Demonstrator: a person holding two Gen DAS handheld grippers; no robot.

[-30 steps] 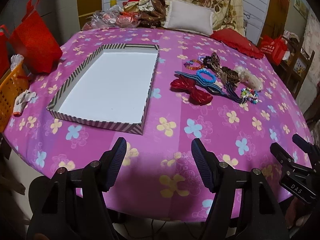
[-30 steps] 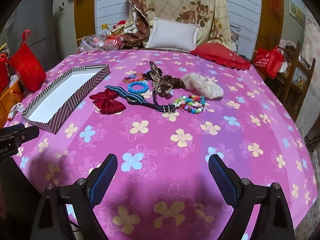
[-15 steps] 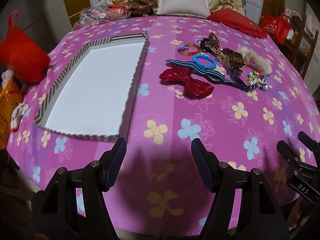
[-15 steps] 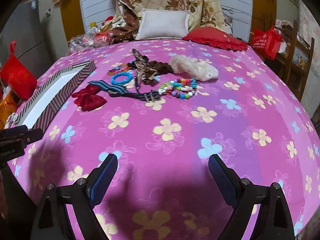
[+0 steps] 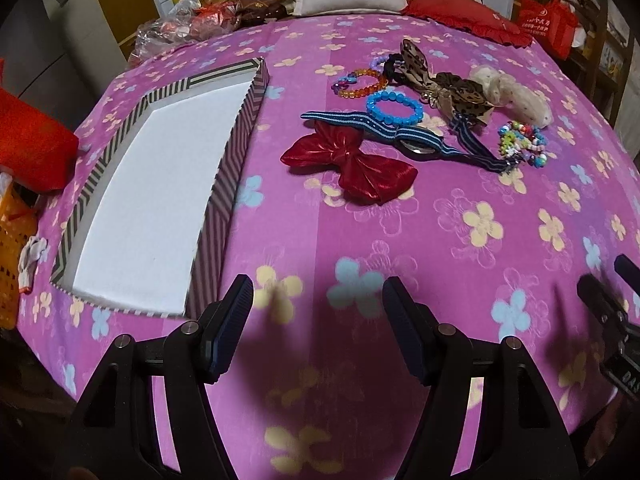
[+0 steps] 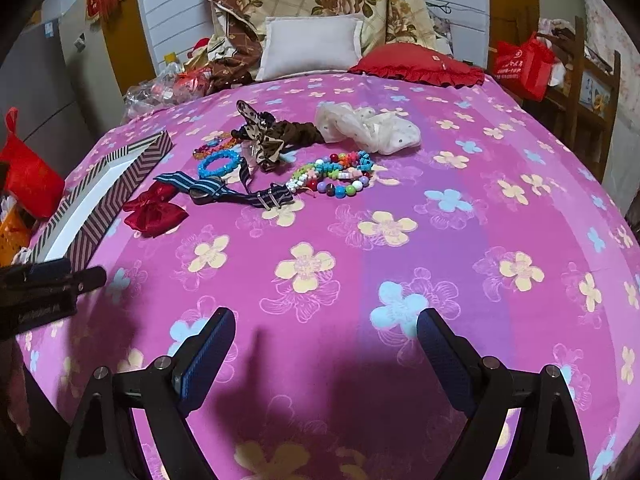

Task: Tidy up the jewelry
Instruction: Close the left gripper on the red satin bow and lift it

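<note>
Here, in the left wrist view, my left hand-held gripper point(image 5: 318, 320) sits at the bottom centre of the frame, released, with its jaws apart and nothing between them, above the pink flowered cloth of the table point(image 5: 400, 240). At the left of the frame lies the striped tray point(image 5: 236, 152) with a white bottom, and I see nothing in it. The jewelry is grouped in the upper right part. The red bow point(image 5: 352, 162) is nearest to me. Just behind it the blue striped strap point(image 5: 400, 136) runs across, and the blue bead bracelet point(image 5: 394, 109) touches it. Further up is the orange bead bracelet point(image 5: 360, 84), and to its right the leopard hair bow point(image 5: 444, 84) and the white dotted scrunchie point(image 5: 516, 96). The colourful bead bracelet point(image 5: 522, 144) lies at the right end of the strap. At the right edge a part of my right hand-held gripper point(image 5: 612, 300) shows.

In the right wrist view, my right hand-held gripper point(image 6: 326, 344) is at the bottom centre, also released and holding nothing. The same group lies in the upper middle: red bow point(image 6: 154, 210), strap point(image 6: 224, 192), blue bracelet point(image 6: 219, 163), leopard bow point(image 6: 266, 140), scrunchie point(image 6: 368, 128), colourful beads point(image 6: 336, 174). The tray point(image 6: 116, 188) is at the left, well apart from my gripper.
</note>
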